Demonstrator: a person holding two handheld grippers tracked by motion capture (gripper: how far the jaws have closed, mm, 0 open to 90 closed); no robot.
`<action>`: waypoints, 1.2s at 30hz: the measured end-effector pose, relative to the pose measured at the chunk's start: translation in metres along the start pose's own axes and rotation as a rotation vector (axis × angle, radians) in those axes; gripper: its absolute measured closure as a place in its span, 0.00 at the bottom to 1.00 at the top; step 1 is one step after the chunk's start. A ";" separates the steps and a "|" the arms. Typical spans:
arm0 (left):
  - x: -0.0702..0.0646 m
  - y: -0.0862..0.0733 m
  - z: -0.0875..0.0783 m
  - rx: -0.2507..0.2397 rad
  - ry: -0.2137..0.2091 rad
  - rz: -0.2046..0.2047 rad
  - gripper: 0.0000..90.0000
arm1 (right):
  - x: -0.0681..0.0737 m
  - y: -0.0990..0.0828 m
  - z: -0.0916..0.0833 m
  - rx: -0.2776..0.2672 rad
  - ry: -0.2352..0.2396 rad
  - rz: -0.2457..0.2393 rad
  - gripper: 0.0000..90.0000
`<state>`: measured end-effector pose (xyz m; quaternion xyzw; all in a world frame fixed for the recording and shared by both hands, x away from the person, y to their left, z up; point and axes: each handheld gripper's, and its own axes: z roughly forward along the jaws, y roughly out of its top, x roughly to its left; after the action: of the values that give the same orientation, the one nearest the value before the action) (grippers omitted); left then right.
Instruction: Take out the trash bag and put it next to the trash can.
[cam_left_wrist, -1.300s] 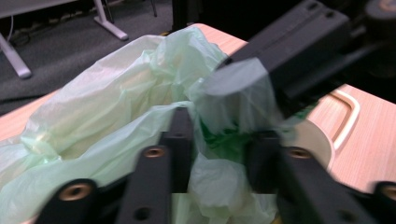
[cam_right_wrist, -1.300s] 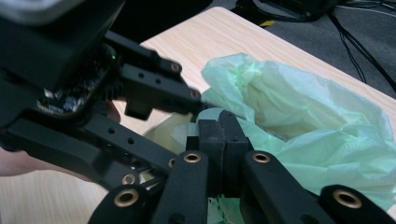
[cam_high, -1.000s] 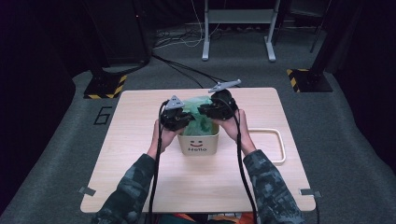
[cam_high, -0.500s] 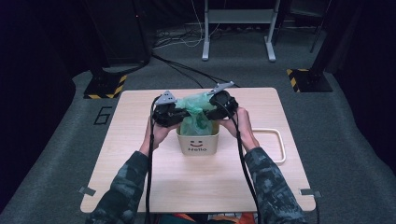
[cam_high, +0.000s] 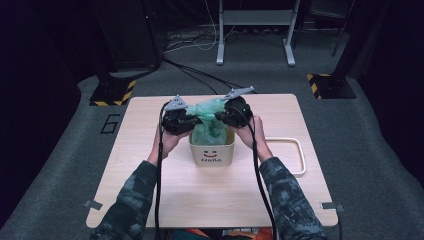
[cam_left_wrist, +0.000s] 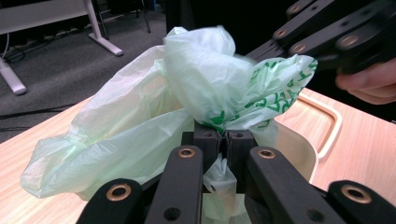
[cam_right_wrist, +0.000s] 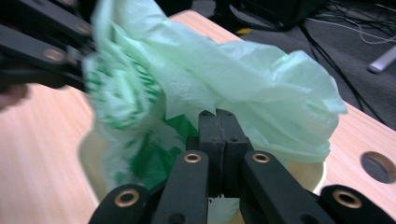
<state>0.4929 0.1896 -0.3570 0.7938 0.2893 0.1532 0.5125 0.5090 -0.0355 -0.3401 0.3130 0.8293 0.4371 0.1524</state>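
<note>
Starting at the left, our left gripper (cam_high: 186, 120) has its jaws clamped together on a fold of the green plastic bag (cam_high: 209, 120), seen pinched between the pads in the left gripper view (cam_left_wrist: 224, 140). The bag hangs between both tools, its lower part down inside the small cream bin (cam_high: 212, 154) that stands mid-table and bears a smiley and "Hello". To the right, our right gripper (cam_high: 227, 116) has just been closing, and its jaws now meet on the bag's film (cam_right_wrist: 219, 126). Farther right, a cream tray (cam_high: 299, 160) lies flat on the table (cam_high: 150, 200).

We judge the thin film could tear or slip out if we pull the two grips apart too hard, and a tug could tip the light bin.

The high view gives us the bin's place and the tray; the gripper views give us the pinches themselves and the green print on the bag.
</note>
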 end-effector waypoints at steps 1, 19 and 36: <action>0.000 0.000 0.000 -0.002 0.005 -0.001 0.96 | 0.000 0.001 -0.002 -0.008 0.009 0.004 1.00; -0.006 0.020 0.010 -0.013 -0.015 -0.102 0.96 | 0.020 0.001 0.017 0.035 0.031 0.023 0.47; 0.010 0.010 -0.002 -0.028 0.058 -0.192 0.33 | 0.012 -0.005 0.017 0.041 -0.024 0.054 0.99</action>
<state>0.5025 0.1939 -0.3476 0.7503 0.3767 0.1303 0.5274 0.5076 -0.0191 -0.3537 0.3435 0.8275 0.4202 0.1438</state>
